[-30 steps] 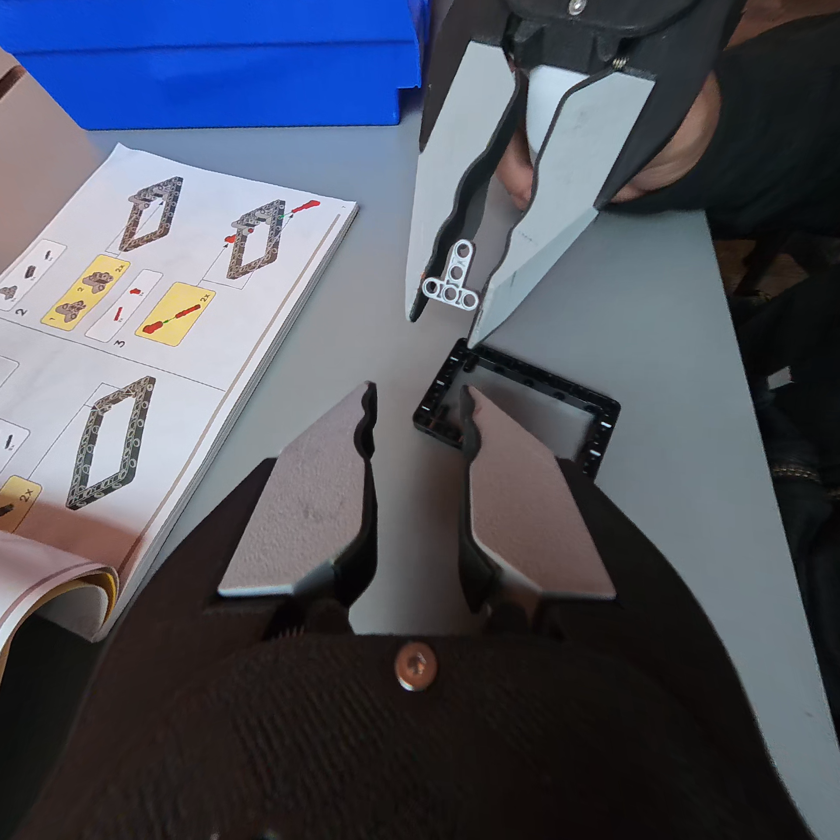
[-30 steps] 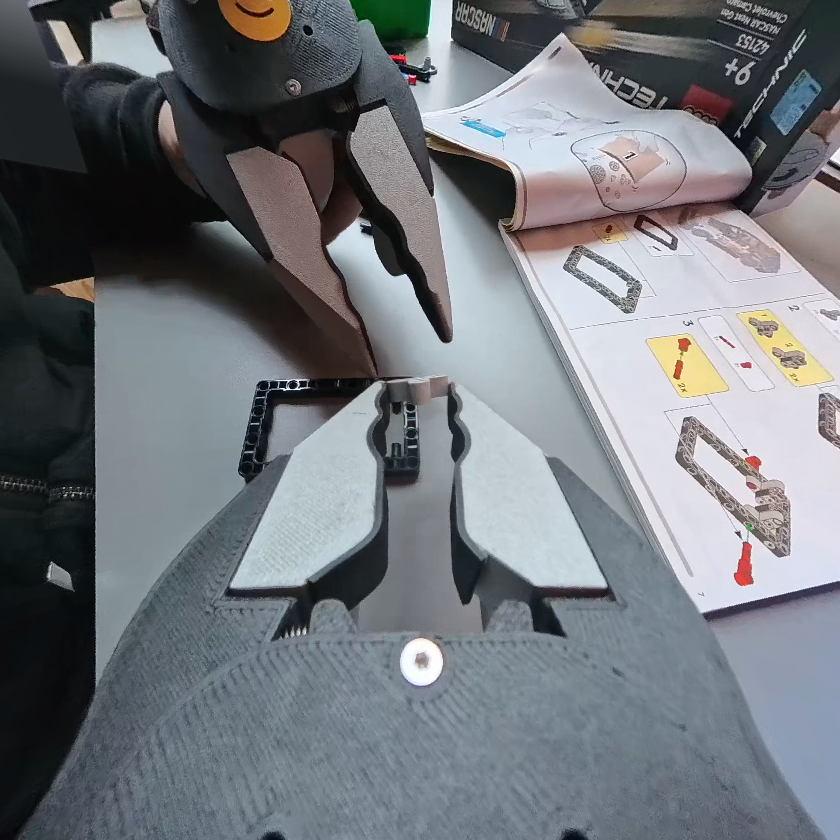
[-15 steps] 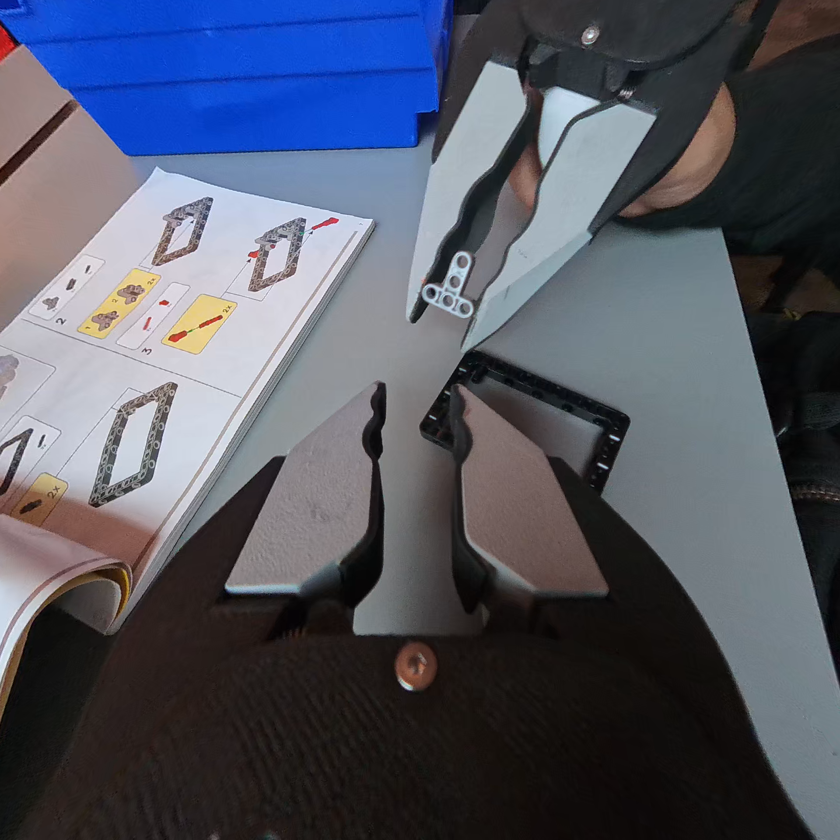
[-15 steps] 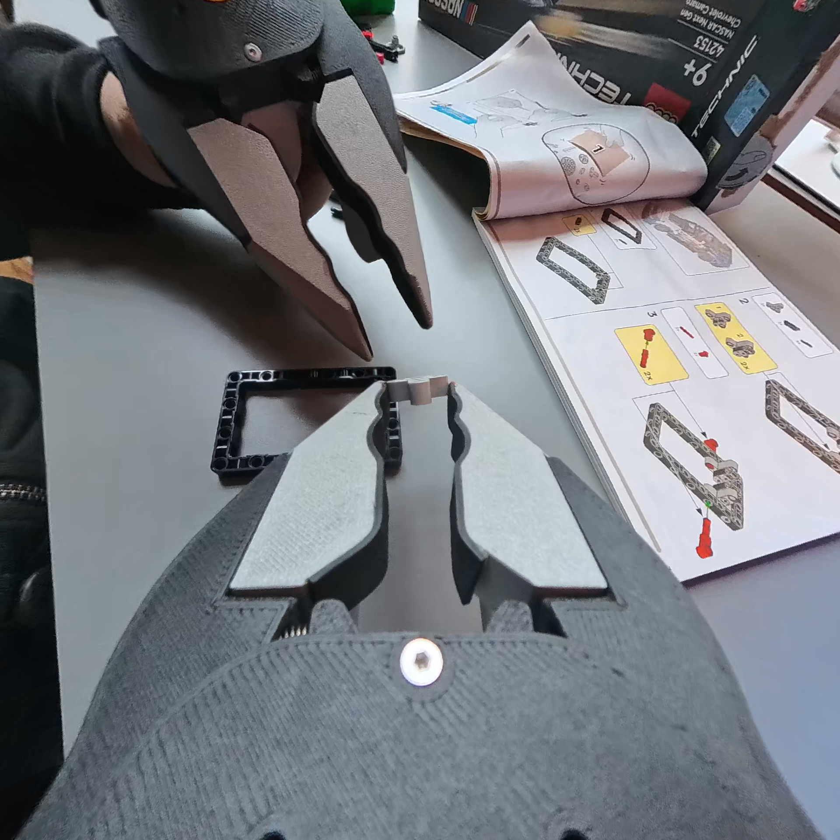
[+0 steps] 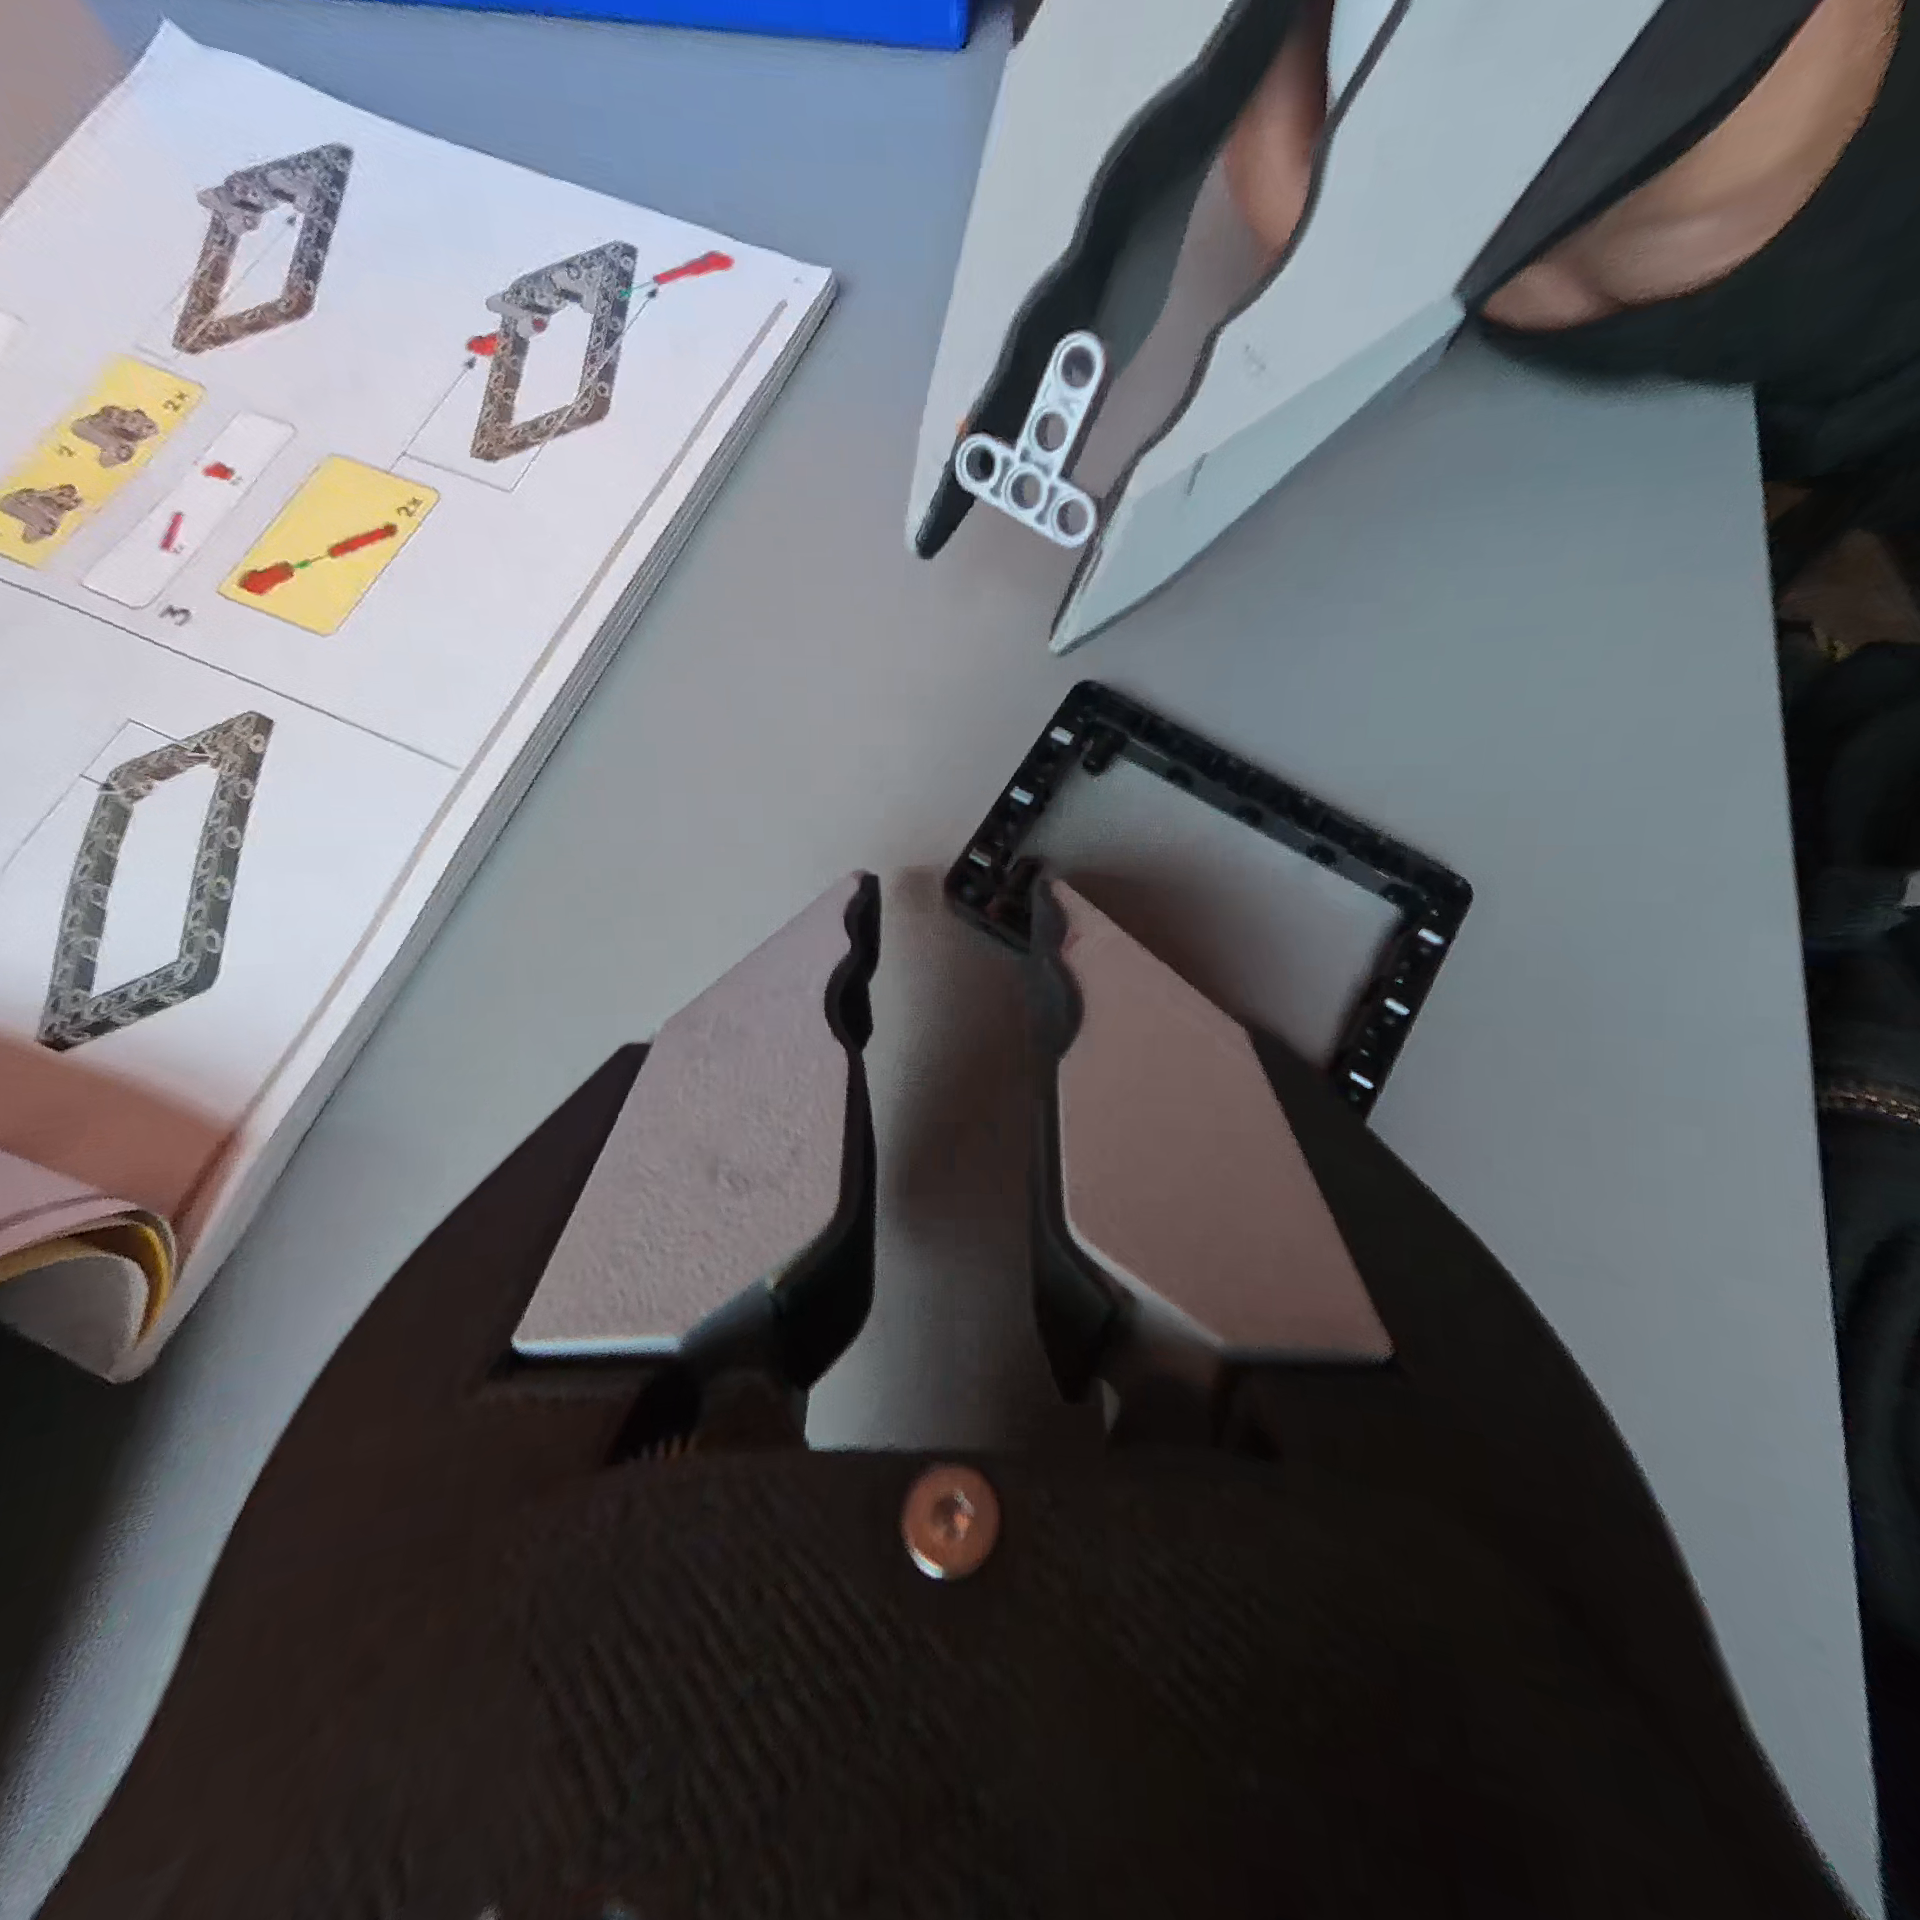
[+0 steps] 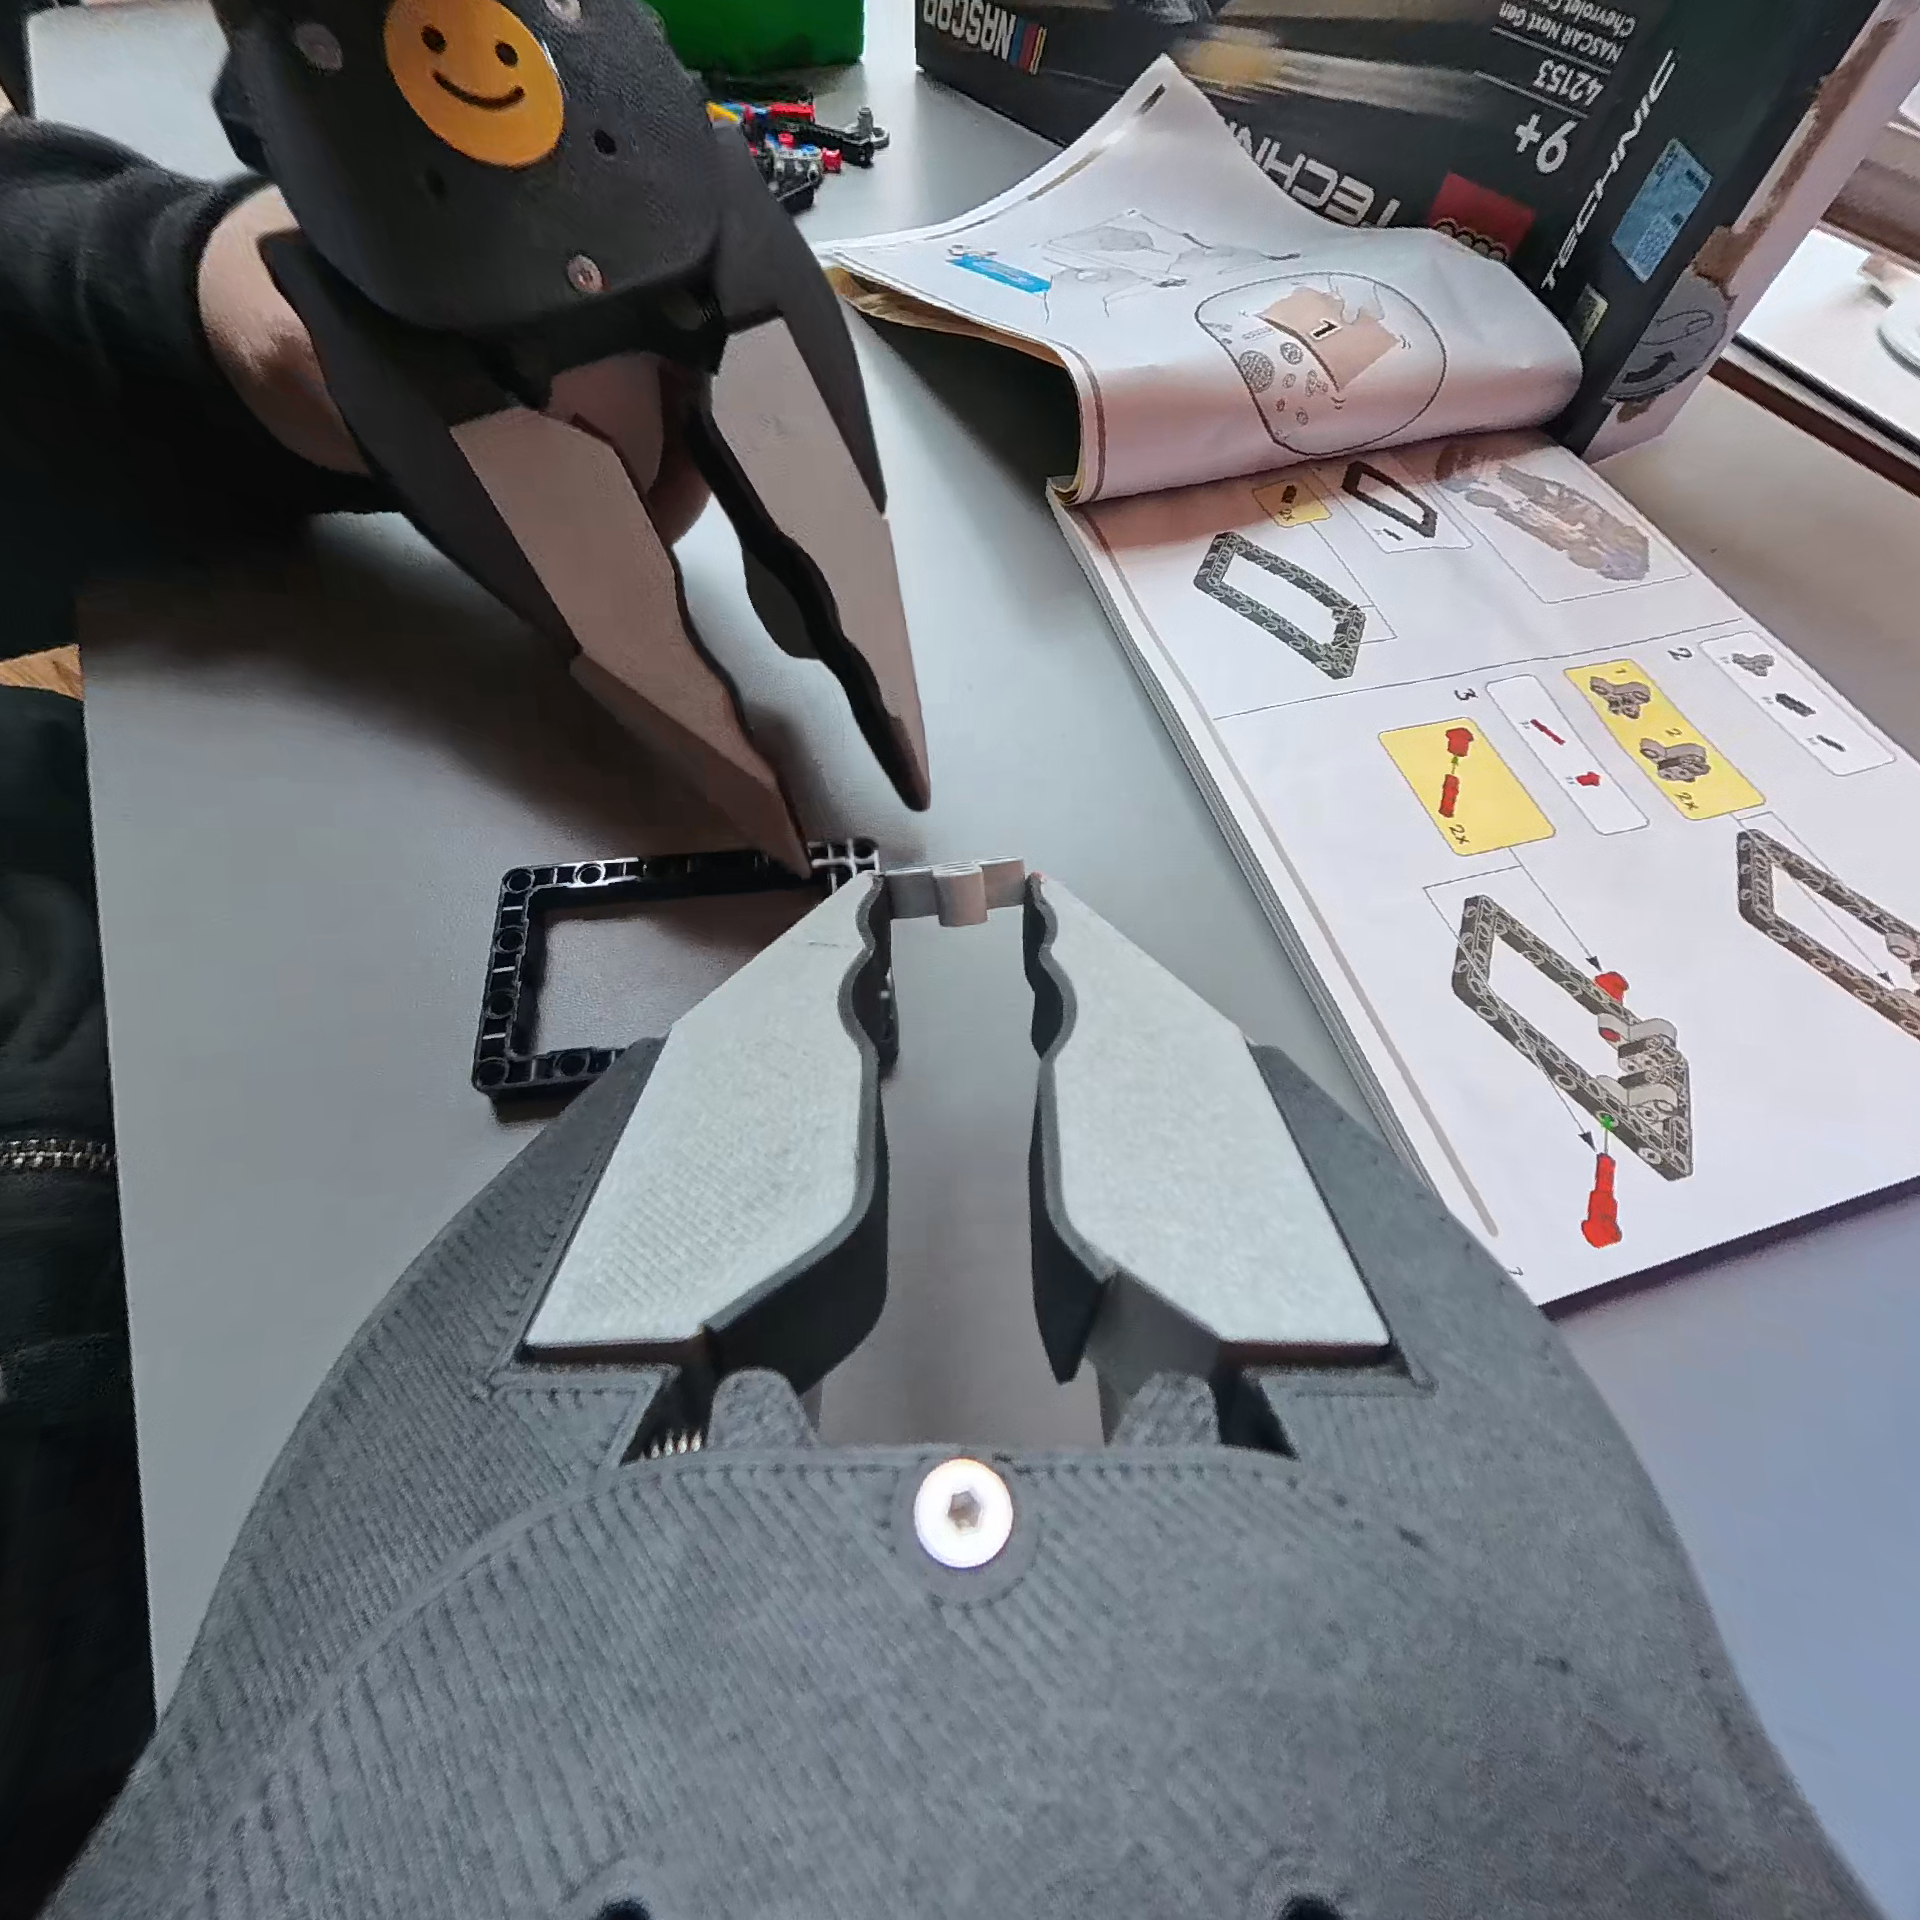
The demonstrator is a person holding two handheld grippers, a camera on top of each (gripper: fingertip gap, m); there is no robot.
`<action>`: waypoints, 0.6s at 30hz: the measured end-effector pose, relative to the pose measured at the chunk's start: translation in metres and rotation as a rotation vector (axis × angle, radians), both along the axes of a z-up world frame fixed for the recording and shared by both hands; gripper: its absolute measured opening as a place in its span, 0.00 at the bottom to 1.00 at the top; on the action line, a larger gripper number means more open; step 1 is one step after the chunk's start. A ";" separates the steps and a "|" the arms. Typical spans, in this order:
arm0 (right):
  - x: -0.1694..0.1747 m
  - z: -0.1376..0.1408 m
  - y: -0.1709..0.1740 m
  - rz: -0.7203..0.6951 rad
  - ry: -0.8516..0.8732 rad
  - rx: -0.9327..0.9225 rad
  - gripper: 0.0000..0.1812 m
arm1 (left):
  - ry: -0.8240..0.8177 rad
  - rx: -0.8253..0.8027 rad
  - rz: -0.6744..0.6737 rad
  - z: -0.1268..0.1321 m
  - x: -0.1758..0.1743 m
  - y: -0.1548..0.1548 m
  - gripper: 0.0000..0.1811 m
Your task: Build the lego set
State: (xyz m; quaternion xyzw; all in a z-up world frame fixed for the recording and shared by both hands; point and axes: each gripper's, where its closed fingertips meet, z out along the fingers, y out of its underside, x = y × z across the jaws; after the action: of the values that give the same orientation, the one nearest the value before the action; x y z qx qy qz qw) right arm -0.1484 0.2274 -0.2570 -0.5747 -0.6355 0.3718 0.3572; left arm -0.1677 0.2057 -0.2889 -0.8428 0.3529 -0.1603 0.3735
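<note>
Your right tool (image 6: 956, 894) is nearly closed on a small grey T-shaped piece (image 5: 1031, 457), pinched at the very tips. The piece hangs above the counter (image 5: 1558, 623), clear of it, with its three-hole bar lowest and nearest your left tool and its stem running back up between the fingers.

Your left tool (image 5: 951, 899) is partly open and holds nothing. One fingertip (image 6: 795, 847) sits at, perhaps on, the near corner of the black frame (image 5: 1226, 873); whether it presses down you cannot tell.

The frame lies flat on the counter just ahead of your left tool and below your right one. Its long side runs away to the right of the left tool.

Handling, as a judgement:
- Both parts are hard plastic, light and stiff, not fragile.
- The frame will likely skate on the smooth counter unless pinned, so clamp one short side or hold a corner down.
- The grey piece is tiny and smooth and may twist in a tip grip. Keep hold across its flat faces.

The open booklet (image 5: 436, 436) lies to the left of your left tool.
</note>
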 end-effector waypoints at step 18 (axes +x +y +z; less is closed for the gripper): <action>0.000 0.006 -0.001 0.022 0.038 -0.031 0.12 | -0.074 0.032 -0.048 0.015 0.017 -0.007 0.16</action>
State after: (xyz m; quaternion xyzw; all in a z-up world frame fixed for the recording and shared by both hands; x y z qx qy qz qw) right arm -0.1488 0.2262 -0.2508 -0.5658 -0.6291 0.3965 0.3562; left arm -0.1508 0.1989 -0.2738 -0.8216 0.3614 -0.1946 0.3956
